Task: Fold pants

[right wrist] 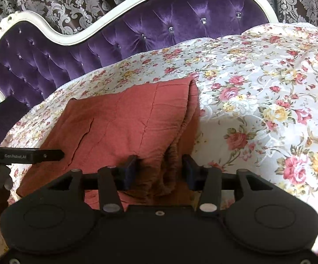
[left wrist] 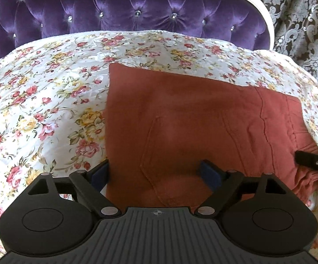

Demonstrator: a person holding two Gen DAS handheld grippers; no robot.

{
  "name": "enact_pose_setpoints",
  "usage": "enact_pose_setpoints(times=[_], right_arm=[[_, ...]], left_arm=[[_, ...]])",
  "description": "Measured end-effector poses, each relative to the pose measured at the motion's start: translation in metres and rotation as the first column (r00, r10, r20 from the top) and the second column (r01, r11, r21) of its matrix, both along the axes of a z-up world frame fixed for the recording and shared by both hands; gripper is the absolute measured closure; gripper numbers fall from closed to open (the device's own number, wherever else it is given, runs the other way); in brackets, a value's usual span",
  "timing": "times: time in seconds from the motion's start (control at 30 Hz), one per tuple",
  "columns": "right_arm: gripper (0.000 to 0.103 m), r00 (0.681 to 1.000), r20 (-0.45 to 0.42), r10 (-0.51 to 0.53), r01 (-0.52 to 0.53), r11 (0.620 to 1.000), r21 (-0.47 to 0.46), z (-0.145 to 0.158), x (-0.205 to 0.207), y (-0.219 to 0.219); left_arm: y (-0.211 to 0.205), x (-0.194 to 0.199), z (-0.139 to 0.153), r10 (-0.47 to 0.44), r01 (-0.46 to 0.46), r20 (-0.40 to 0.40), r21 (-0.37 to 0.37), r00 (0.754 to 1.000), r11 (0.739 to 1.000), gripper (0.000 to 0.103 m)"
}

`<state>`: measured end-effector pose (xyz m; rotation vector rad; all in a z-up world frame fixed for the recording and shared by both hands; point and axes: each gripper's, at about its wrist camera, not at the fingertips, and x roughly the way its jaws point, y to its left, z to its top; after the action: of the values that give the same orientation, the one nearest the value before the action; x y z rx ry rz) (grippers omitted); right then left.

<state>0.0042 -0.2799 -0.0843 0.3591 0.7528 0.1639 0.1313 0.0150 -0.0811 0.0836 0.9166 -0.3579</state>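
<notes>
Rust-red pants (left wrist: 181, 118), folded into a flat bundle, lie on a floral bedspread (left wrist: 38, 92) before a tufted purple headboard (left wrist: 115, 11). The left gripper (left wrist: 160, 172) is held low over the near edge, fingers (left wrist: 210, 175) spread wide and empty. The right gripper (right wrist: 159, 171) straddles the bunched waistband end, fingers (right wrist: 129, 171) parted; "GenRobot.AI" is printed on the left finger seen from the right wrist.
</notes>
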Motion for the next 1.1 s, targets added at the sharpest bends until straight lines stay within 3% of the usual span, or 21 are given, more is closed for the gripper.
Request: enact_pose_setpoints(times=[0.2, 0.3, 0.37, 0.43, 0.53, 0.57, 0.6, 0.67, 0.7, 0.87, 1.1], right_arm=[[0.041, 0.996, 0.055, -0.067, 0.069, 0.997, -0.045, 0.001, -0.005, 0.009], [0.030, 0.992, 0.078, -0.102, 0.109, 0.990, -0.091, 0.003, -0.008, 0.009], [0.031, 0.991, 0.082, -0.107, 0.115, 0.988, -0.104, 0.003, -0.008, 0.009], [0.031, 0.991, 0.078, -0.105, 0.113, 0.989, -0.098, 0.002, -0.006, 0.008], [0.026, 0.995, 0.065, -0.080, 0.081, 0.997, -0.016, -0.001, 0.000, 0.003], [0.030, 0.997, 0.060, -0.057, 0.055, 0.998, 0.026, -0.002, 0.002, 0.001], [0.042, 0.998, 0.053, -0.032, 0.028, 0.996, 0.080, -0.002, 0.005, -0.001], [0.061, 0.999, 0.047, -0.009, 0.004, 0.996, 0.092, -0.003, 0.006, 0.000], [0.064, 0.999, 0.054, -0.008, 0.004, 0.997, 0.079, -0.001, 0.005, 0.003], [0.067, 0.990, 0.132, 0.055, -0.034, 0.987, -0.157, 0.023, -0.006, 0.037], [0.068, 0.973, 0.203, 0.108, -0.082, 0.988, -0.133, 0.054, 0.023, 0.058]], left_arm=[[-0.002, -0.005, 0.005, 0.030, -0.031, 0.010, 0.015, 0.999, 0.999, 0.033], [0.000, -0.006, 0.005, 0.032, -0.032, 0.013, 0.010, 0.999, 0.999, 0.035], [0.001, -0.006, 0.005, 0.035, -0.035, 0.014, 0.004, 0.999, 0.999, 0.035], [0.001, -0.007, 0.005, 0.035, -0.036, 0.018, 0.006, 0.999, 0.999, 0.036], [0.000, -0.008, 0.006, 0.038, -0.038, 0.023, -0.004, 0.999, 0.999, 0.041], [0.001, -0.009, 0.007, 0.043, -0.043, 0.028, -0.013, 0.999, 0.999, 0.049], [0.001, -0.010, 0.008, 0.047, -0.046, 0.035, -0.019, 0.998, 0.999, 0.058], [0.000, -0.014, 0.009, 0.061, -0.061, 0.058, -0.015, 0.996, 0.998, 0.068], [0.000, -0.016, 0.011, 0.070, -0.070, 0.069, -0.011, 0.995, 0.998, 0.075], [-0.003, -0.031, 0.028, 0.079, -0.081, 0.156, 0.010, 0.985, 0.997, 0.082], [0.008, -0.022, 0.061, 0.089, -0.114, 0.306, 0.065, 0.948, 0.991, 0.083]])
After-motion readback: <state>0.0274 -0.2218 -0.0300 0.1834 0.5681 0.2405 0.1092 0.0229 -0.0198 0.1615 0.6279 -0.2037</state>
